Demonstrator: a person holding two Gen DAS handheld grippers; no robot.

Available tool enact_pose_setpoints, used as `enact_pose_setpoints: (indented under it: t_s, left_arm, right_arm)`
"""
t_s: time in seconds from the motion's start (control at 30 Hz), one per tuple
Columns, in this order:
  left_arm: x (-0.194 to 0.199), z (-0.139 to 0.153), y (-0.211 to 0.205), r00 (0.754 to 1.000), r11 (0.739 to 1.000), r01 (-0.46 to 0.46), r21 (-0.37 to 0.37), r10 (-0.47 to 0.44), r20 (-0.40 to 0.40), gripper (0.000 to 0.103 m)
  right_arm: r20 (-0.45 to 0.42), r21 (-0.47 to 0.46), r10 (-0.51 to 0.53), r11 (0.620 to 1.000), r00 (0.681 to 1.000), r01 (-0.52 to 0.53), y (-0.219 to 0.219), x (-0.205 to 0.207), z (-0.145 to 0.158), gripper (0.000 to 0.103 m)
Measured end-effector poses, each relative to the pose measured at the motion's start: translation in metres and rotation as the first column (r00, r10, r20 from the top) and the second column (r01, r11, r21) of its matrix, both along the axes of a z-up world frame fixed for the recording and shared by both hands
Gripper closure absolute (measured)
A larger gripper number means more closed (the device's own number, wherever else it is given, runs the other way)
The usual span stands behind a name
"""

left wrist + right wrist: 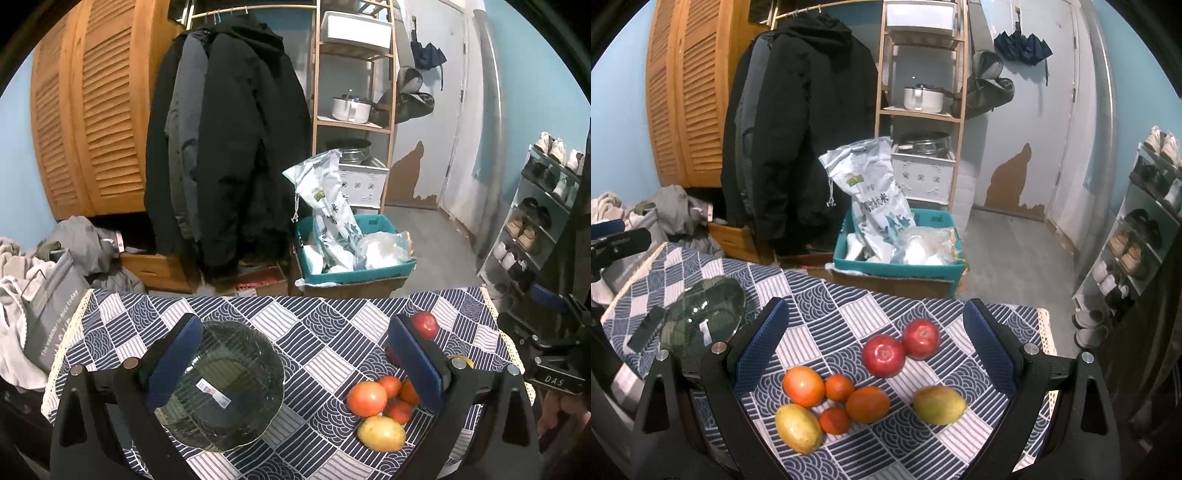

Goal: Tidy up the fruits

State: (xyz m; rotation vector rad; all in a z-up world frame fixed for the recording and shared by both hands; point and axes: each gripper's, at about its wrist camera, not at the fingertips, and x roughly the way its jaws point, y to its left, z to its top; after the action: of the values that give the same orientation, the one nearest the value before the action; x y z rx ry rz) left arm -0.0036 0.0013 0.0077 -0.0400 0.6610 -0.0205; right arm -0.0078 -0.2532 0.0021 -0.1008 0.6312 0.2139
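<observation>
A clear ribbed glass bowl (221,384) stands empty on the patterned tablecloth (317,332), partly behind the left finger of my left gripper (295,354), which is open and holds nothing. To its right lie oranges (366,398) and a yellow mango (381,433), with a red apple (424,324) farther back. My right gripper (875,336) is open above the fruit: two red apples (884,355), several oranges (803,386) and two mangoes (939,404). The bowl (705,314) sits at the left in that view.
The table's far edge (258,293) drops to a floor crowded with a teal crate of bags (354,254), hanging coats (229,147) and a wooden shelf (354,92). A shoe rack (543,206) stands at the right, clothes and a grey bag (51,317) at the left.
</observation>
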Motion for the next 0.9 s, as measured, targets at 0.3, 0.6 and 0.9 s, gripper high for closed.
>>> enact_pose_setpoints:
  t_s: [0.3,0.6,0.9]
  left_arm:
    - [0.0015,-0.0009,-0.0001,1.0,1.0,0.003,0.0,-0.003,-0.003,0.001]
    - [0.0005,-0.0026,0.0005,1.0,1.0,0.003,0.001,-0.003,-0.004,0.001]
    - [-0.0002,-0.003,0.0,1.0,1.0,0.003,-0.001,-0.003,-0.002,0.001]
  right_arm:
    - [0.001,-0.002,-0.003,1.0,1.0,0.003,-0.0014,0.0001,0.0024,0.009]
    - [0.001,-0.004,-0.004,1.0,1.0,0.004,-0.0022,-0.0001,0.0039,0.01]
    - [0.0,0.008,-0.002,1.0,1.0,0.002,-0.0028,0.0006,0.0057,0.01]
